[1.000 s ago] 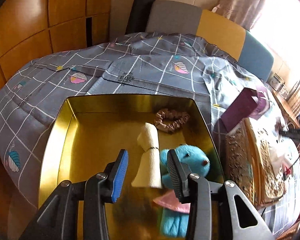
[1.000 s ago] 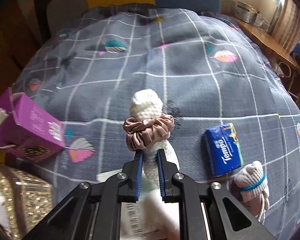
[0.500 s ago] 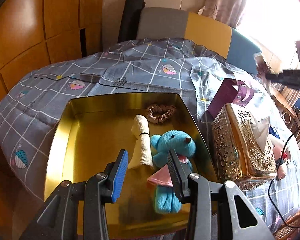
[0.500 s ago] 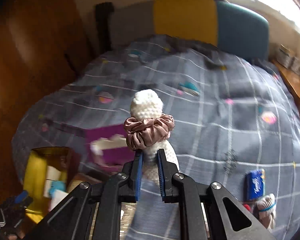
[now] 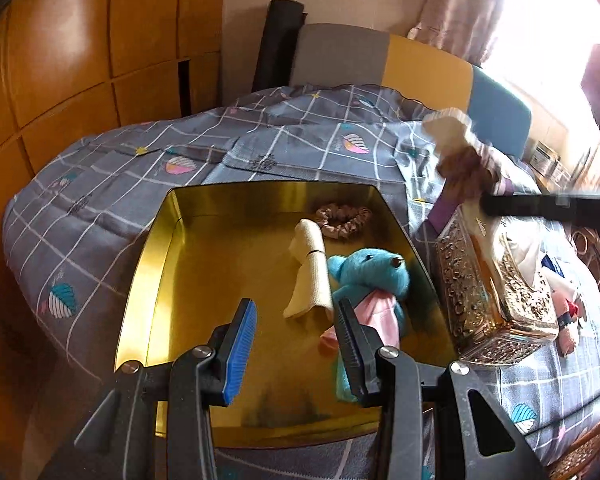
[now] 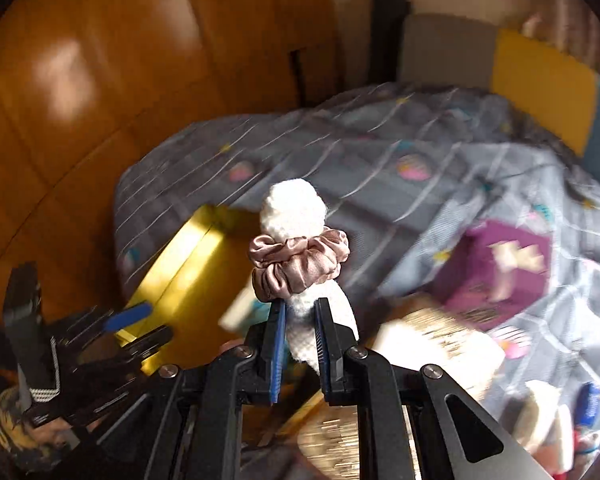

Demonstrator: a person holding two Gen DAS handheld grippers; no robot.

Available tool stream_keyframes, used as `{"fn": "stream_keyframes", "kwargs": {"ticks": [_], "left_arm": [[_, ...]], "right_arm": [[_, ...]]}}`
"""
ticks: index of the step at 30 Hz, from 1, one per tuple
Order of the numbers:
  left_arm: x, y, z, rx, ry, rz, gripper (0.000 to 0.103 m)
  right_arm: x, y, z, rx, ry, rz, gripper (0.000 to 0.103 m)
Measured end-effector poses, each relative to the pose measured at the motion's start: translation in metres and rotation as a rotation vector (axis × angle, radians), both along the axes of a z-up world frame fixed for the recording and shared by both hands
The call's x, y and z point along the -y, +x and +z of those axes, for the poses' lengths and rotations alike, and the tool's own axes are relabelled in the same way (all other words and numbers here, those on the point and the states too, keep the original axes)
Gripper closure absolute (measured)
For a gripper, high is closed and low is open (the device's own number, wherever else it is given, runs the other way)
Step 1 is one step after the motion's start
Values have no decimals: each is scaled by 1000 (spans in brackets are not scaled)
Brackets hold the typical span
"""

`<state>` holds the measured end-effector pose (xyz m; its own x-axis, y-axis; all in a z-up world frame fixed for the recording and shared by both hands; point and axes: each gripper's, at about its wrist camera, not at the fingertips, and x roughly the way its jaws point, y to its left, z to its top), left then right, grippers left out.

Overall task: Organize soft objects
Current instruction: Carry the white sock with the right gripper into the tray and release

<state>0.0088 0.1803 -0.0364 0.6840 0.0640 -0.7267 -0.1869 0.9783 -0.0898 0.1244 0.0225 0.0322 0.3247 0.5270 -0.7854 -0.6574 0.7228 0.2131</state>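
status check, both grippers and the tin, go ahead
Left gripper open, empty, over gold tin. Right gripper shut on white knit roll with pink scrunchie. Tin holds blue bear, cream roll, scrunchie. Ornate tissue box beside tin.

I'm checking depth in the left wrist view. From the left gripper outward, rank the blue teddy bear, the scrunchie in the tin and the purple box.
From the left gripper:
1. Blue teddy bear, beside the right finger.
2. Scrunchie, at the gold tin's far end.
3. Purple box, outside the tin, behind the ornate tissue box.
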Motion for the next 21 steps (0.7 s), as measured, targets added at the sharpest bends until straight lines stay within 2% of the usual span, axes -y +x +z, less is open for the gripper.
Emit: {"fn": "stream_keyframes", "kwargs": {"ticks": [8,12,14,15,16,19,21], "left_arm": [[-32,-15,-10,3,-33,112,63],[-43,-20,-12,-1,-41,147,63],[-45,-21,-11,5,-39,157,63],[-46,-21,-11,8,-38,159,63],[-46,-21,-11,8,-34,163,63],[-43,-21,-13,2,-8,186,63],[-41,-21,-13,3,7,188,63]], "right_arm": [[-41,-29,-50,-159,42,39,88],[-60,-36,-63,-167,50,46,85],[-64,-37,-69,-189,46,41,67],[-65,-36,-71,-189,43,31,47],[-64,-37,-70,-174,36,23,43],[-61,-41,-69,-130,24,6,43],[-55,-48,-64,-69,14,-7,41]]}}
